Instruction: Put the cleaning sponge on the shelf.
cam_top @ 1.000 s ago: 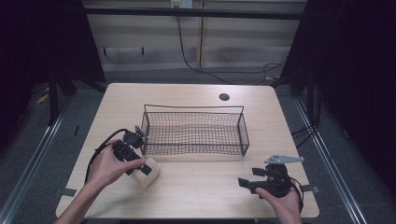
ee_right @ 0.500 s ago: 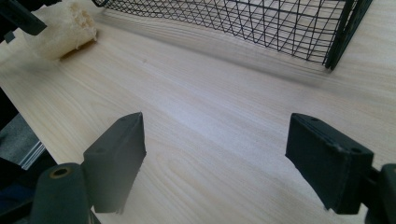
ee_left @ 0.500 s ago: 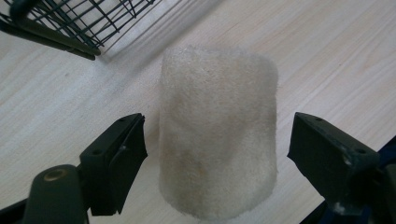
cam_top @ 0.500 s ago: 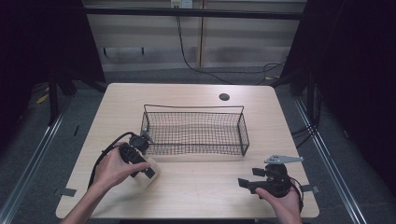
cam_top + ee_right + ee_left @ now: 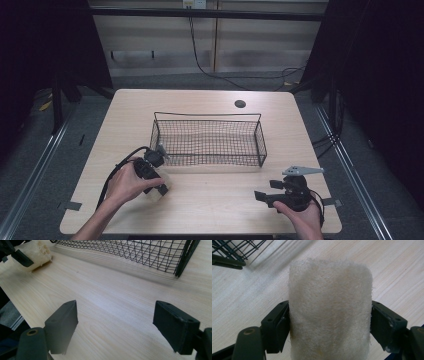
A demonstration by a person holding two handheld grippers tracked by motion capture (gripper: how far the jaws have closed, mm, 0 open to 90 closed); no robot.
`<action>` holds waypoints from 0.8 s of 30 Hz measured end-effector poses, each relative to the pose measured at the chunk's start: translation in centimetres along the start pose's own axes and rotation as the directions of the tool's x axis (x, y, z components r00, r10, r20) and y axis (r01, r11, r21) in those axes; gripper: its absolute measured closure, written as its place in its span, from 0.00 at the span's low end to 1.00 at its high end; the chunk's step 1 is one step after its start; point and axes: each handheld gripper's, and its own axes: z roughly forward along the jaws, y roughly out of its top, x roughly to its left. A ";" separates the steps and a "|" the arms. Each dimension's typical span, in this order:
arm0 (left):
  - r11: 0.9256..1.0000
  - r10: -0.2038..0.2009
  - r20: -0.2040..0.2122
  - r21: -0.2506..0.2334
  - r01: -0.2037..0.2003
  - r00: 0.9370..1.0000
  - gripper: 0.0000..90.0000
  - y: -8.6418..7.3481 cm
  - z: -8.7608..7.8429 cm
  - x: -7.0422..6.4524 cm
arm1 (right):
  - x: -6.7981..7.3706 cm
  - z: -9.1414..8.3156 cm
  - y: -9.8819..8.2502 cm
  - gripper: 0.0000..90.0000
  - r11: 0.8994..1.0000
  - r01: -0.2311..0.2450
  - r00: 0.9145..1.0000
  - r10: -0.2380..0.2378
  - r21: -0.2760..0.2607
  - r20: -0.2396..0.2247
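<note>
Item: pale, fuzzy roll, sponge-like (image 5: 329, 310), lying on the counter (image 5: 220, 200) at the near left, just off the basket's near-left corner.
Basket: black wire basket (image 5: 207, 137), mid-counter, nothing seen inside; from the roll, at about 1 o'clock in the high view.
Left fingers: left gripper (image 5: 157, 186) set down over the roll; in the left gripper view one pad (image 5: 283, 326) lies against the left flank and the other against the right flank. Clenched on the roll, flanks barely dented, so judged a light hold.
Long axis: in the left gripper view, running from 6 to 12 o'clock, straight out between the fingers; grip falls across the short width, near the roll's near end.
Roll vs counter: apparently resting on the wood; any lift cannot be told.
Right fingers: right gripper (image 5: 267, 196) at the near right of the counter, released, spread wide over bare wood, nothing between them.
Right gripper view: roll (image 5: 35, 253) far off at 10 o'clock, basket wall at 12 to 1 o'clock.
Nearer hand: left, already on the roll; right well apart from it.
Key relation: basket rim stands higher than the roll and close by at 1 o'clock, so a carry there calls for a lift first, then travel over the near wall.
Risk (judgement): soft roll may sag or slip with a grip so near one end.
</note>
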 end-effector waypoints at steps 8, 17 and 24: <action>1.000 -0.006 -0.018 0.008 0.006 1.000 0.30 0.0 -0.1 -0.3 | 0.0 0.0 0.0 0.22 1.000 -0.004 1.000 0.004 0.000 0.001; 1.000 0.014 -0.019 -0.008 -0.014 1.000 0.30 -0.2 -1.3 -0.4 | 0.0 0.0 0.0 0.22 1.000 -0.007 1.000 0.007 0.004 0.002; 0.999 0.028 -0.006 -0.031 -0.028 1.000 0.30 -0.7 -2.3 -0.6 | 0.0 0.1 0.0 0.22 1.000 -0.007 1.000 0.007 0.006 0.003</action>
